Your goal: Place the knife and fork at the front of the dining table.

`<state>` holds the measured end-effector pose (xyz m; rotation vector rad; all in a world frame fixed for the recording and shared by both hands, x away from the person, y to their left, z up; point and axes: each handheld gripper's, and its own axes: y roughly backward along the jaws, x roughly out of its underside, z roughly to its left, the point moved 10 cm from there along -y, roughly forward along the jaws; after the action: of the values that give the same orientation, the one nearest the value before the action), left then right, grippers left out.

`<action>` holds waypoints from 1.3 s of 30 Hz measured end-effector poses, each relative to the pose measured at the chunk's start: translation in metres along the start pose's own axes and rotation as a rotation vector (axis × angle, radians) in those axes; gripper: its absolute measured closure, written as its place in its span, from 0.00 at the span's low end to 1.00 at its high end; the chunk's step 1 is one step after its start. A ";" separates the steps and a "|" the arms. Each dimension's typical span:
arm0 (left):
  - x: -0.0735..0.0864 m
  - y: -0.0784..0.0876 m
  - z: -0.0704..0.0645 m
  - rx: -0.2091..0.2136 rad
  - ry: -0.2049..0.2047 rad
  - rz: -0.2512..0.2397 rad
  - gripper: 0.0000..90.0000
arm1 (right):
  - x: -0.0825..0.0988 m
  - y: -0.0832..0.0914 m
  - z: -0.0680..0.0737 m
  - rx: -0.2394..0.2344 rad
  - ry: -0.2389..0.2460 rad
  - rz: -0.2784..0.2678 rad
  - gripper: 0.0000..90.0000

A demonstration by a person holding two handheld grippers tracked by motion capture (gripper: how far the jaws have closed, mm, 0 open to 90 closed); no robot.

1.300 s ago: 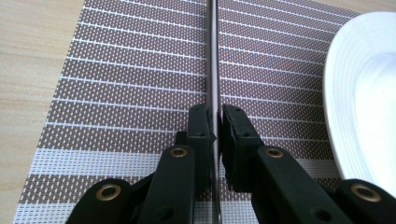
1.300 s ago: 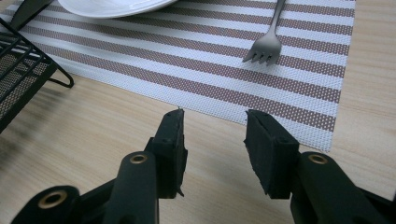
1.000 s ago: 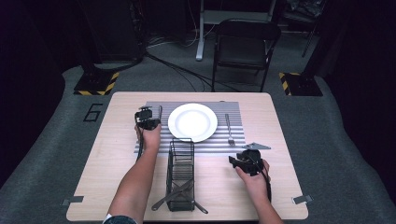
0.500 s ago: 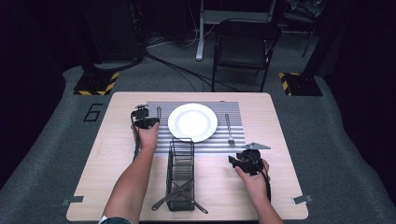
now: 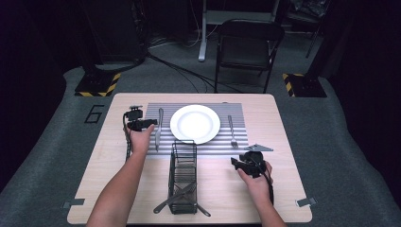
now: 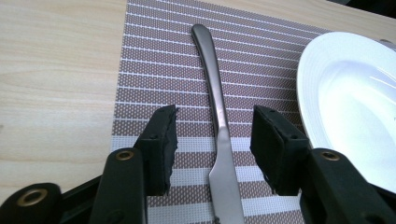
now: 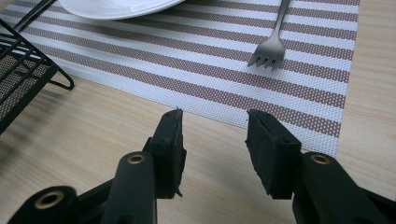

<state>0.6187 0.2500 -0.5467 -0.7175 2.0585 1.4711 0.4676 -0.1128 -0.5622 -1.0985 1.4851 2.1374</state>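
One slim steel table knife (image 6: 219, 135) lies on the striped woven placemat (image 6: 154, 60) between the left gripper's (image 6: 215, 135) just-opened jaws, untouched

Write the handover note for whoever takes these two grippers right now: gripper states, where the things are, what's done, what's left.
Left gripper: jaws have just been opening; the knife lies between them, ungripped, on the striped placemat left of the white plate.
Right gripper: open, holding nothing, over bare table near the placemat's corner.
Done: plate centred, fork to its right, knife to its left.
Left, probably: utensils remaining in the black wire caddy.
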 end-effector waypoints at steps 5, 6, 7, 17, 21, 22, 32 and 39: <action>-0.002 0.012 0.000 0.003 -0.033 -0.013 0.53 | -0.001 0.001 -0.002 0.005 0.004 -0.009 0.61; -0.002 0.012 0.000 0.003 -0.033 -0.013 0.52 | -0.001 0.001 -0.003 0.007 0.007 -0.011 0.61; -0.002 0.016 -0.002 0.005 -0.052 -0.014 0.52 | 0.000 0.001 -0.003 0.008 0.003 -0.007 0.61; -0.002 0.041 -0.008 0.038 -0.110 -0.040 0.51 | -0.001 0.006 -0.004 0.015 0.003 -0.019 0.60; 0.002 0.049 -0.009 0.055 -0.135 -0.029 0.50 | -0.002 0.007 -0.004 0.012 0.001 -0.021 0.60; 0.003 0.052 -0.010 0.063 -0.142 -0.032 0.50 | -0.002 0.007 -0.004 0.012 0.001 -0.020 0.60; 0.022 0.070 -0.012 0.103 -0.172 -0.033 0.49 | -0.002 0.008 -0.005 0.018 0.007 -0.022 0.58; 0.039 0.080 -0.007 0.085 -0.236 -0.033 0.49 | -0.002 0.008 -0.005 0.019 0.019 -0.022 0.57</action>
<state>0.5352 0.2610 -0.5158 -0.5149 1.9075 1.3710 0.4660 -0.1200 -0.5568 -1.1263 1.4916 2.0989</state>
